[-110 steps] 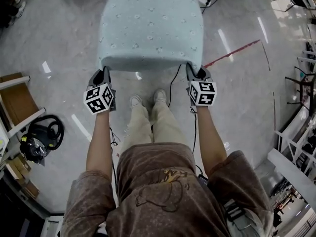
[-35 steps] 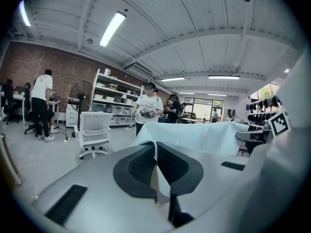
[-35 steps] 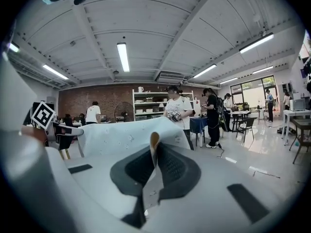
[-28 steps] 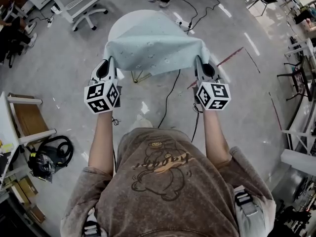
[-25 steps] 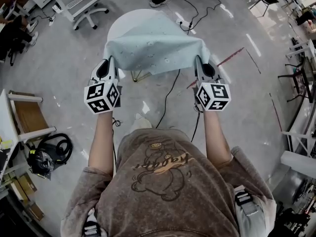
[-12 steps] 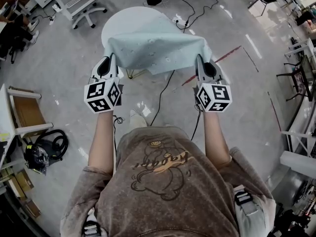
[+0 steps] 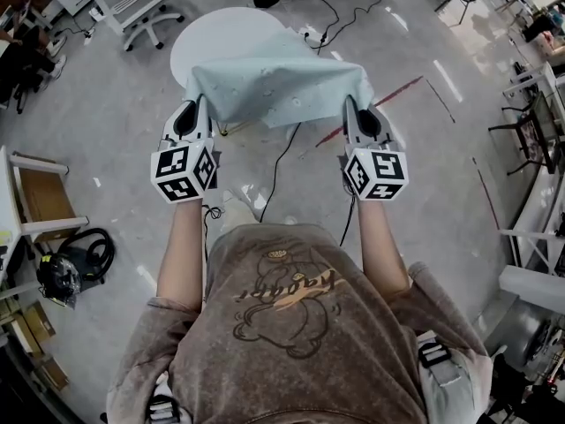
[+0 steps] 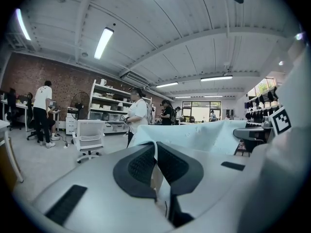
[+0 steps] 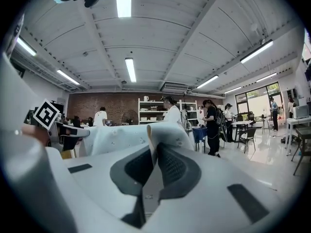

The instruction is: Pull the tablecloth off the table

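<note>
The left gripper [image 7: 198, 106] and right gripper [image 7: 348, 106], mid-frame, each pinch a near corner of the pale tablecloth [image 7: 278, 85] between closed fingers [image 8: 141, 166]. The cloth's far part overlaps the round white worktop [image 7: 205, 41] at upper left.

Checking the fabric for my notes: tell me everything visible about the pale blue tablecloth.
The pale blue tablecloth is thin, soft fabric with small scattered dots. It hangs stretched between the left gripper and right gripper, each shut on a near corner. Its far edge seems to lie on the round white table.
</note>
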`<action>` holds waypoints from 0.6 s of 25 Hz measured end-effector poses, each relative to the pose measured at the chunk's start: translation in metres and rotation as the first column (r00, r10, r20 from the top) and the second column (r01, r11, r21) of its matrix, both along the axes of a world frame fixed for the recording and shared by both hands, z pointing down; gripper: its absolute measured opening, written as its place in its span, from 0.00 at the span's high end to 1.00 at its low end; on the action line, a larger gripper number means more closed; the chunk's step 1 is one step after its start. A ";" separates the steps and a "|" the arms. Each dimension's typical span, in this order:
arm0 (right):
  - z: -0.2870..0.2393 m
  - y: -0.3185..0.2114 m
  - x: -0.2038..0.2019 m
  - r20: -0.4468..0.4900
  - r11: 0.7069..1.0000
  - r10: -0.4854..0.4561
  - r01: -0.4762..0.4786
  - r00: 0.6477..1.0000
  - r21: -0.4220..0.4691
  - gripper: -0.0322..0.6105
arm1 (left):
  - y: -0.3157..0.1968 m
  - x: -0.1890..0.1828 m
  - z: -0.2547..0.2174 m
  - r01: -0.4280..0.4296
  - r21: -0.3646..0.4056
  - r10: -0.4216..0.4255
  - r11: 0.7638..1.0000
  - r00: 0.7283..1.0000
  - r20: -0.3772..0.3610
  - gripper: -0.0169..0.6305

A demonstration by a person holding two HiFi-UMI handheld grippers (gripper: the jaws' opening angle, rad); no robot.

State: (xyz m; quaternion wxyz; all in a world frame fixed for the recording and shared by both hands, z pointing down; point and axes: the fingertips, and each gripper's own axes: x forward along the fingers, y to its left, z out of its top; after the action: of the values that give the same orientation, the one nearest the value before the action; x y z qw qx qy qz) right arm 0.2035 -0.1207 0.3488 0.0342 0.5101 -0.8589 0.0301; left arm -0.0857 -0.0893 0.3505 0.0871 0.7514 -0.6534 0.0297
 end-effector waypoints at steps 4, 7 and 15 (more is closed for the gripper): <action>-0.001 0.017 0.009 0.000 1.000 -0.014 0.014 1.000 0.009 0.92 | 0.016 0.018 -0.005 -0.006 0.014 0.006 1.000 1.000 0.013 0.94; -0.010 0.031 0.017 0.007 0.999 -0.016 0.016 1.000 0.028 0.92 | 0.030 0.029 -0.014 -0.013 0.033 0.011 0.999 0.999 0.033 0.94; -0.028 0.066 0.035 0.010 0.999 0.001 -0.001 1.000 0.050 0.92 | 0.063 0.058 -0.037 -0.017 0.060 0.014 0.998 0.999 0.048 0.94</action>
State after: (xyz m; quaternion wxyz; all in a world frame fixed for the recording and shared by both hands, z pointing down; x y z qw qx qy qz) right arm 0.2386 -0.0543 0.3206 0.0171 0.5112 -0.8592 0.0110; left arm -0.0280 -0.0259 0.3136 0.0485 0.7577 -0.6501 0.0284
